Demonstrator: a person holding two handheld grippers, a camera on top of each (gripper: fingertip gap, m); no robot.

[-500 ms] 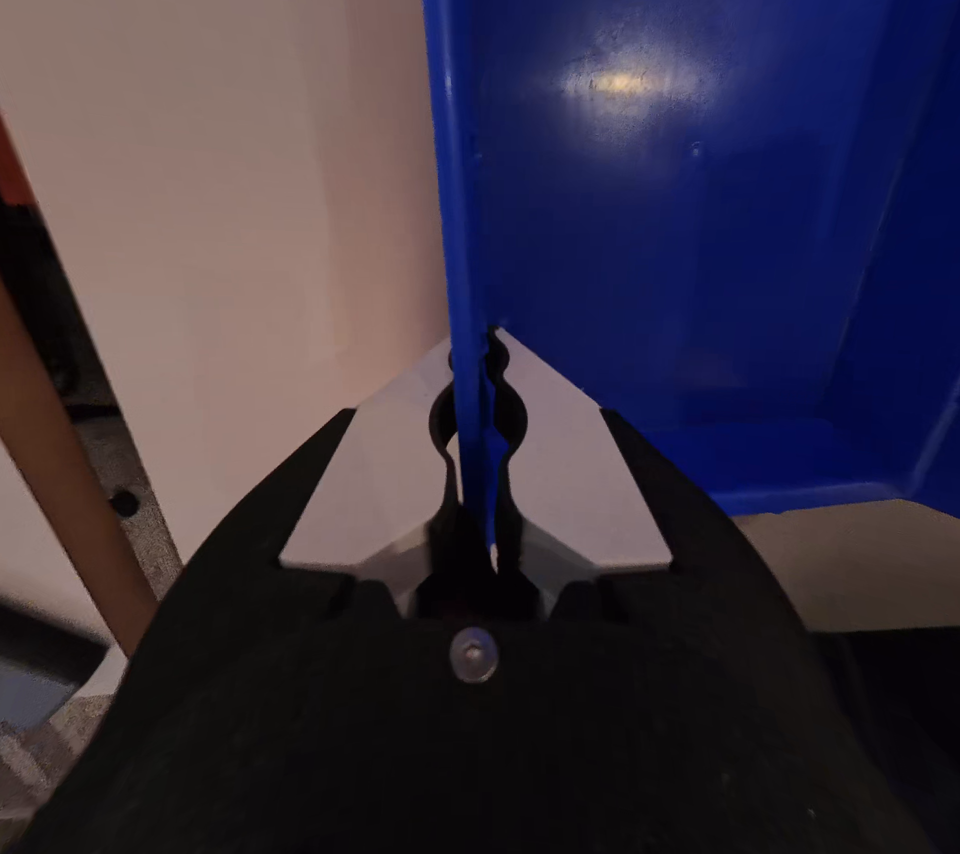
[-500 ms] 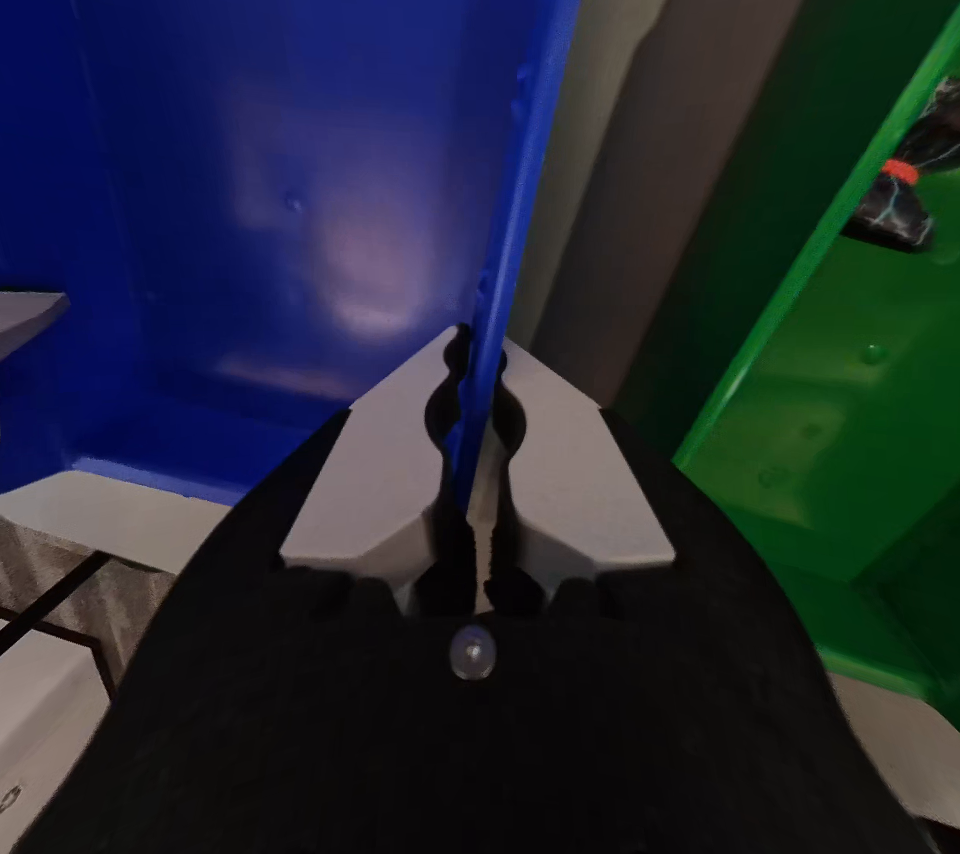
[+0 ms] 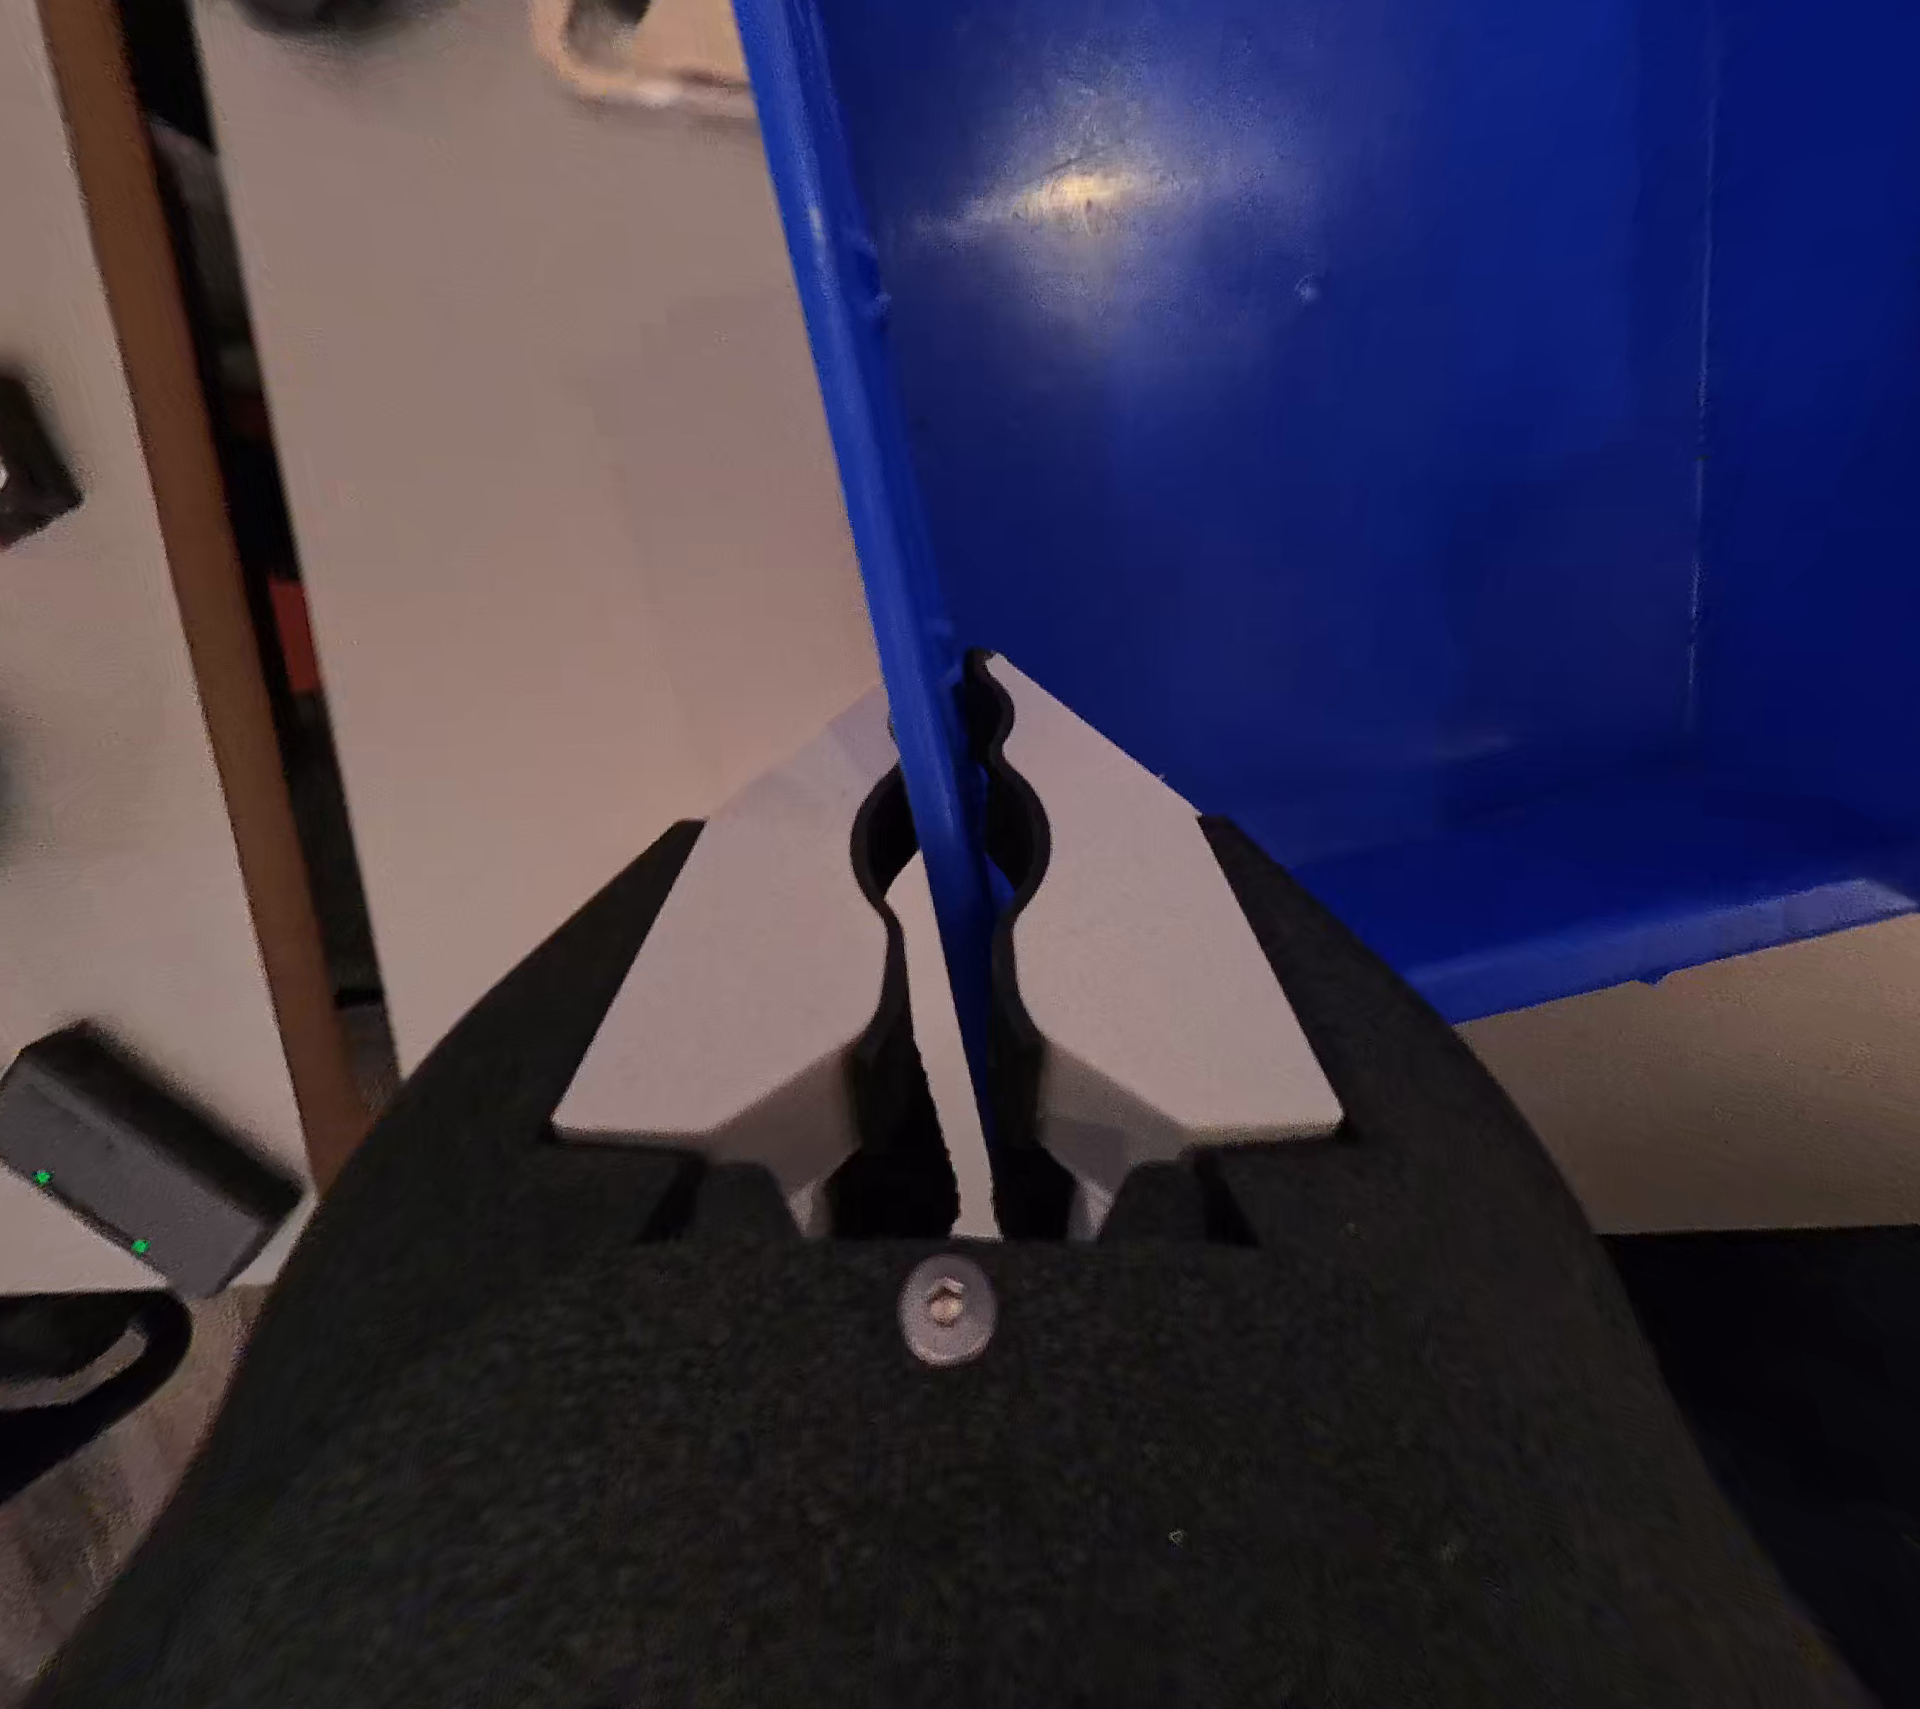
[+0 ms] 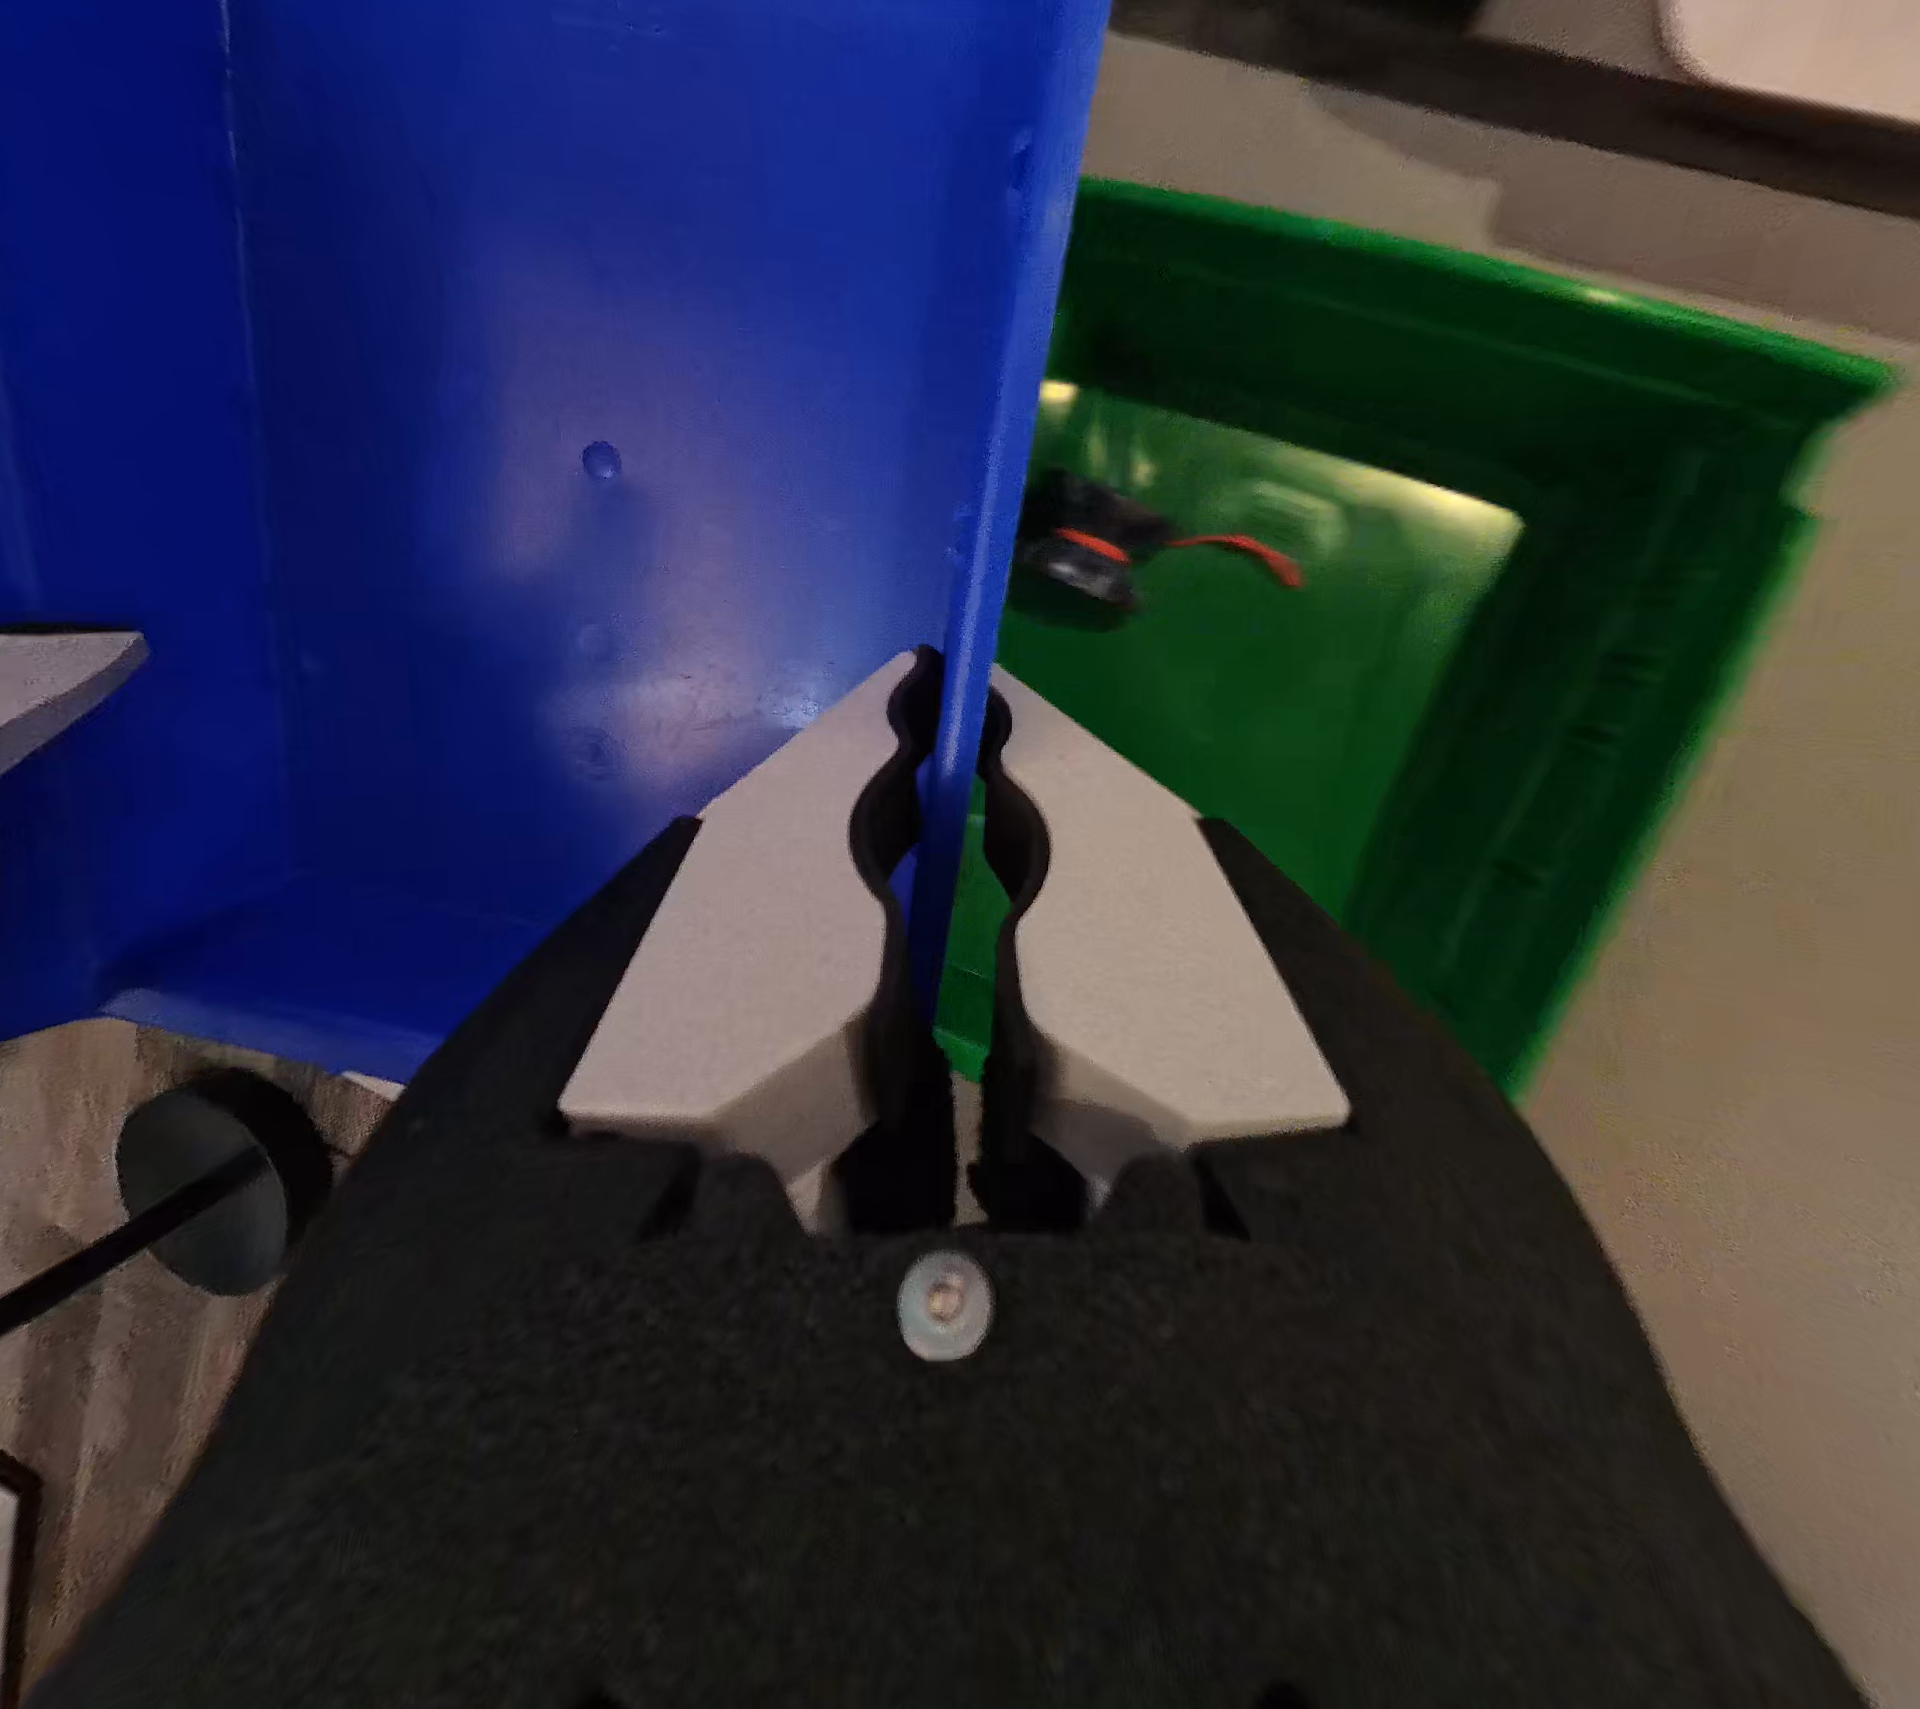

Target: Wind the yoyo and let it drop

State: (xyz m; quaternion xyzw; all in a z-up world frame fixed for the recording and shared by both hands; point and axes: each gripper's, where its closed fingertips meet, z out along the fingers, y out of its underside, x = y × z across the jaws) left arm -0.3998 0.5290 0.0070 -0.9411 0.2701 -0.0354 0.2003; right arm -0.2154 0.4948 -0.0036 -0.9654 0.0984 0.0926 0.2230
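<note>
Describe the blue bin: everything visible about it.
The blue bin is glossy, hard-looking plastic with thin walls, open toward both cameras, and no contents show inside. Light glares off its scuffed inner surface. The left gripper is clamped on the rim of one side wall, the right gripper on the opposite one, so it appears held up between them, tilted. Beside it, in the right wrist view, sits a green bin.

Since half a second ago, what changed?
Both grippers, left and right, have swung with the blue bin: its clamped walls now lean in both views. The right view now looks down into the green bin, with the yoyo near the picture's middle, no longer at its edge. Unchanged: each gripper stays shut on a bin wall; yoyo untouched.
</note>
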